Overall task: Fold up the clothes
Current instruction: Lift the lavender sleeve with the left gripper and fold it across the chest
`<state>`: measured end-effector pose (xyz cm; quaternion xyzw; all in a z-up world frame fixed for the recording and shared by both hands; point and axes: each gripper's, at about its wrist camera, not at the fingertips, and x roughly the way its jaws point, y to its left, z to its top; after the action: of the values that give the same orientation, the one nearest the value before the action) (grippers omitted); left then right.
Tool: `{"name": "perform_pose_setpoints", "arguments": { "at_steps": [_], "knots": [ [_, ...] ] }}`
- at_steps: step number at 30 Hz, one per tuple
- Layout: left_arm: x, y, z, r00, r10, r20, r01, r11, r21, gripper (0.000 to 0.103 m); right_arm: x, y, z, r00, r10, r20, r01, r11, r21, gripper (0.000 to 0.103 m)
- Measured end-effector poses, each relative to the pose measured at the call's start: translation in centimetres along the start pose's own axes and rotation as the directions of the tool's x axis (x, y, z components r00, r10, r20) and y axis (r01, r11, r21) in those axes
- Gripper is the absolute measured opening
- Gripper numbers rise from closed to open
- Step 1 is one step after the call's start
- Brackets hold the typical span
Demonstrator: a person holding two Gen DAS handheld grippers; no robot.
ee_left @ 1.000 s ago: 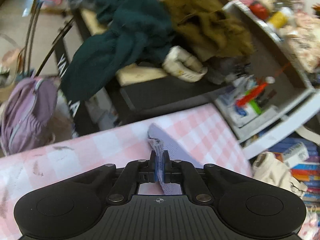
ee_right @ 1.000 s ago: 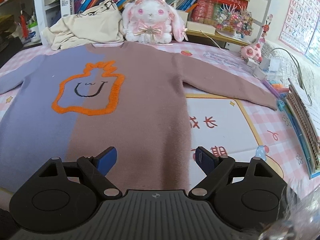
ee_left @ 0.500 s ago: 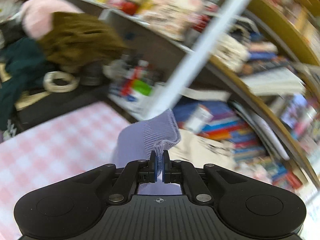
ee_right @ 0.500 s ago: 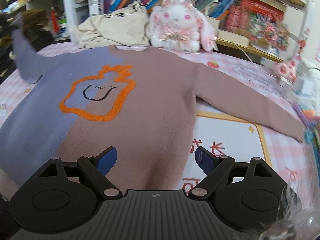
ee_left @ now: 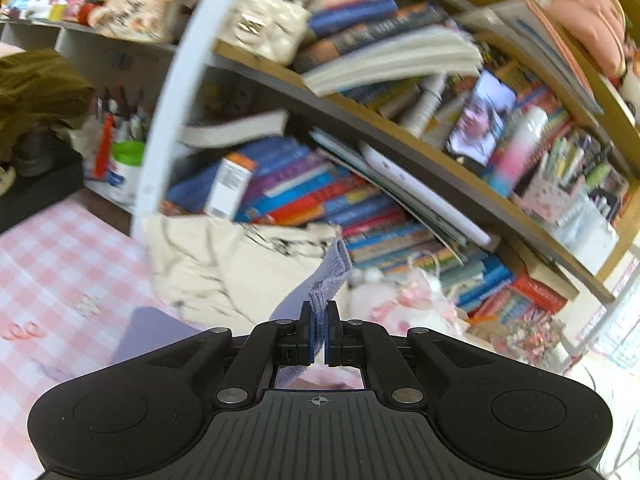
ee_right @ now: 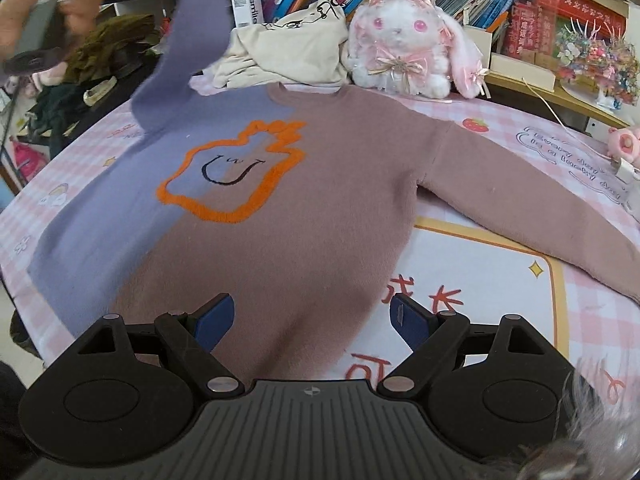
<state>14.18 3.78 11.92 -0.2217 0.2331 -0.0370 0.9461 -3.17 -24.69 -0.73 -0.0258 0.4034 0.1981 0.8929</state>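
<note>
Sweater (ee_right: 304,216) spread flat on the pink checked worktop (ee_right: 500,280), neck toward the bookshelf, long axis running away from the right gripper (ee_right: 312,320). Lilac sleeve (ee_right: 192,40) lifted high at far left, its cuff (ee_left: 326,280) clamped in the left gripper (ee_left: 318,338). Right gripper spread wide and empty, just above the hem. Fold likely to run rightward across the chest; brown sleeve (ee_right: 540,216) stretched out right. Plush rabbit (ee_right: 408,40) and cream garment (ee_right: 288,48) crowding just beyond the collar.

sweater (ee_right: 304,216) | lilac-mauve, orange motif | flat; lilac sleeve (ee_right: 188,52) lifted
</note>
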Motion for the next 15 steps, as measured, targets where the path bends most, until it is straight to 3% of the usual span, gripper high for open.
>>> {"name": "perform_pose_setpoints", "arguments": {
  "at_steps": [10, 15],
  "knots": [
    [4.0, -3.8, -3.8, 0.994, 0.019, -0.106, -0.017, 1.0, 0.018, 0.004, -1.3, -2.1, -1.1, 1.0, 0.017, 0.001, -0.017, 1.0, 0.01, 0.083],
    [5.0, -5.1, -4.8, 0.993, 0.016, -0.119, -0.015, 1.0, 0.011, 0.004, -1.5, -2.9, -1.4, 1.0, 0.023, -0.006, -0.023, 0.999, 0.022, 0.083]
  ]
}}
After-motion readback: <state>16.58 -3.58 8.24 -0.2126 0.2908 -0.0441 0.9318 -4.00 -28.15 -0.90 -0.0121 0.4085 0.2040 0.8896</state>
